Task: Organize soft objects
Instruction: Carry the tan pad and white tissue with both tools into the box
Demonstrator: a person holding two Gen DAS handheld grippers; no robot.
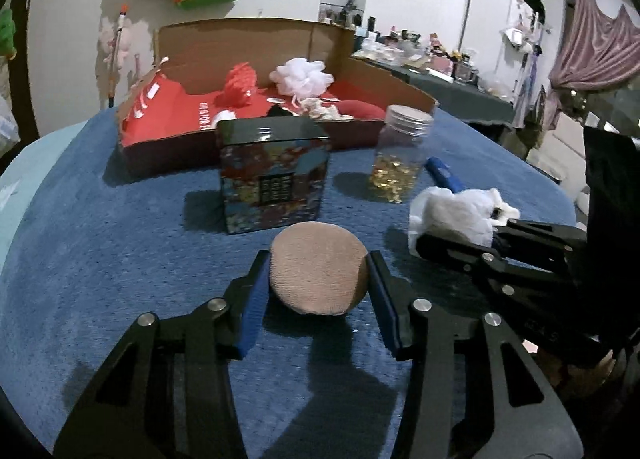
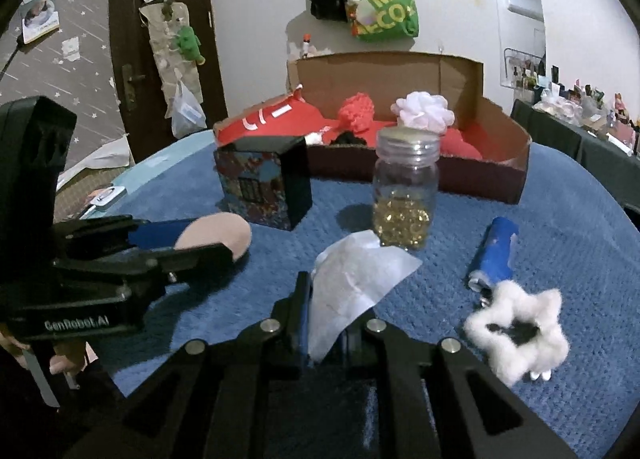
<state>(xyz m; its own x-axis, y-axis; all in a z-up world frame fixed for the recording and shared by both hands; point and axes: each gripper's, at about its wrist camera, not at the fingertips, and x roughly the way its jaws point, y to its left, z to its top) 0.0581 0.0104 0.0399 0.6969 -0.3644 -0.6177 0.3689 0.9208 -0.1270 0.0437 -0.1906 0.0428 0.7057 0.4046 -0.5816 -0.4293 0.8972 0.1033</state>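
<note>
My left gripper (image 1: 319, 265) is shut on a round tan sponge puff (image 1: 319, 270), its blue pads pressed on both sides, low over the blue cloth; the puff also shows in the right wrist view (image 2: 218, 235). My right gripper (image 2: 328, 311) is shut on a white tissue sheet (image 2: 354, 285), which also shows in the left wrist view (image 1: 456, 215). A fluffy white scrunchie (image 2: 520, 335) lies on the cloth to the right. The open cardboard box (image 1: 404, 79) at the back holds a red pom (image 1: 239, 85), a white bath pouf (image 1: 303, 75) and red fabric.
A patterned dark tin box (image 1: 274, 175) stands in front of the cardboard box. A clear jar (image 1: 400, 155) with gold pieces stands to its right. A blue tube (image 2: 496, 253) lies by the scrunchie. A blue cloth (image 1: 100, 259) covers the table.
</note>
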